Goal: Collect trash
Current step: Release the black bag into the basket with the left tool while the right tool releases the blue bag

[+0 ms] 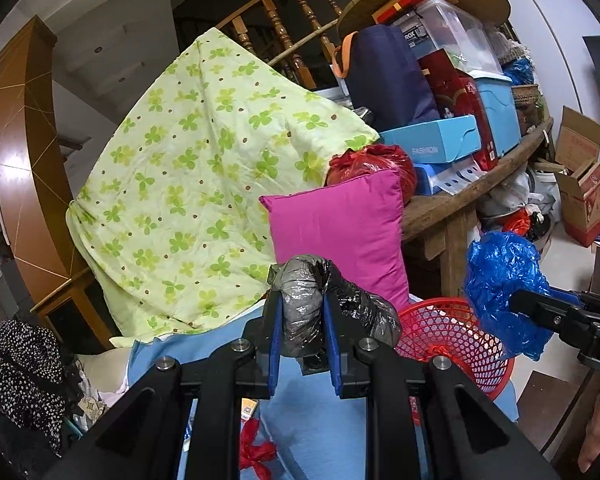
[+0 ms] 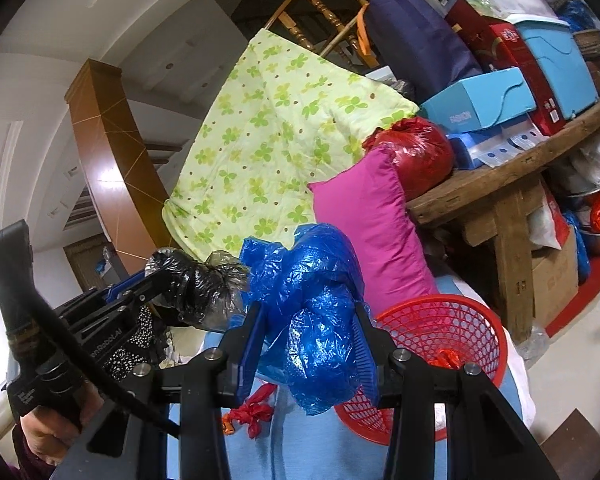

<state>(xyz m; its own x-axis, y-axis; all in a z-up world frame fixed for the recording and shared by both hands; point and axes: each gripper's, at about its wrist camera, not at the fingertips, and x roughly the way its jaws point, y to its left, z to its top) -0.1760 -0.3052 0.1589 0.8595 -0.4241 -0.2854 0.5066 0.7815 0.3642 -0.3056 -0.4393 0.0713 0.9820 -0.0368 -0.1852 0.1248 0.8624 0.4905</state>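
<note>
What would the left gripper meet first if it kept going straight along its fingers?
Probably the magenta pillow: the left gripper, shut on the black plastic bag, points at it, with the bag leading. Depth is unclear in this fisheye view.

The red basket is partly covered by the blue bag and the tongs' frame, so its contents, perhaps one red scrap, stay unclear. The pink cushion hides the red sack's lower half. The table runs off-frame.
</note>
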